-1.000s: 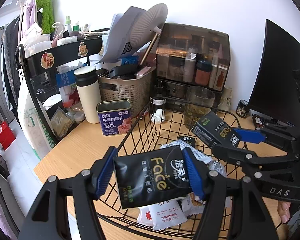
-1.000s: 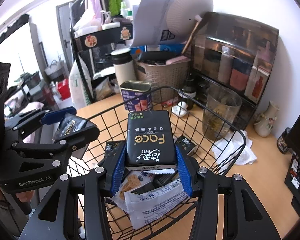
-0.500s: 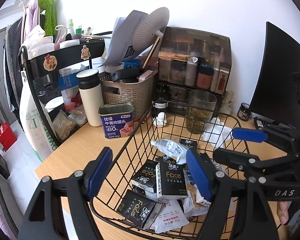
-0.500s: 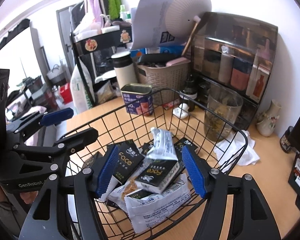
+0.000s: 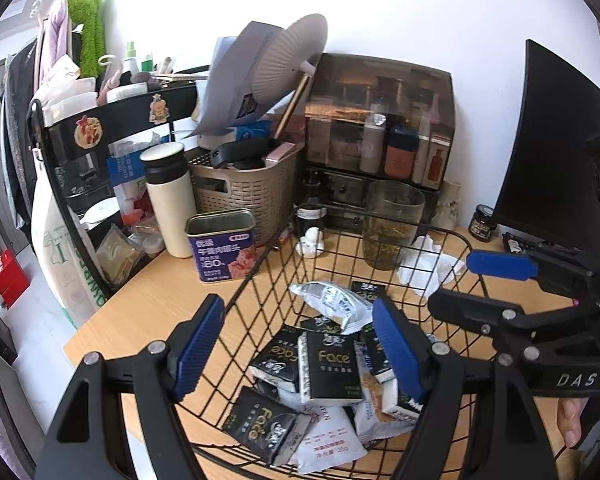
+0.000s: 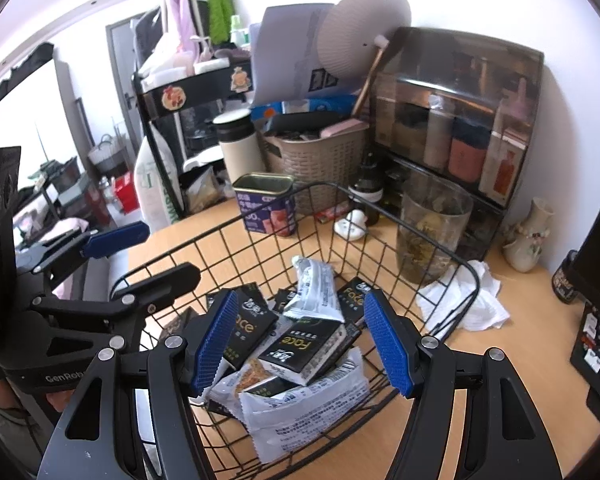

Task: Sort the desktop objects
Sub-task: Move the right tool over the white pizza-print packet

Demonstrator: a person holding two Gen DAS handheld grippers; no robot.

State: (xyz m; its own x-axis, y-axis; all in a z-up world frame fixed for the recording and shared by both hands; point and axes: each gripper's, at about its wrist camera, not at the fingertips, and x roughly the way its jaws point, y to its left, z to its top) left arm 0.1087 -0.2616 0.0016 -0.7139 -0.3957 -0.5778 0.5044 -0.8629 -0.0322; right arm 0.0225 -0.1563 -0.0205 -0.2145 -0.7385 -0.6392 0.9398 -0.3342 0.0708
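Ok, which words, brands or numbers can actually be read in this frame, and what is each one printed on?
"Face": black tissue packs in the wire basket.
"80": purple tin can; its other print is too small.
"DAS": body of the right gripper.
"GenRob", cut off: body of the left gripper.
White snack packets: print too small.
Paper sheet: blurred.

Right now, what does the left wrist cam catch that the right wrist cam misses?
Left wrist only: the black monitor in full and the person's fingertips under the right gripper.
Right wrist only: the small ceramic vase by the cosmetics case, and the room and doorway off to the left.
Both: the wire basket of black Face tissue packs and white snack packets, the luncheon meat can, the white thermos, the crumpled tissue. Both grippers stand open and empty.
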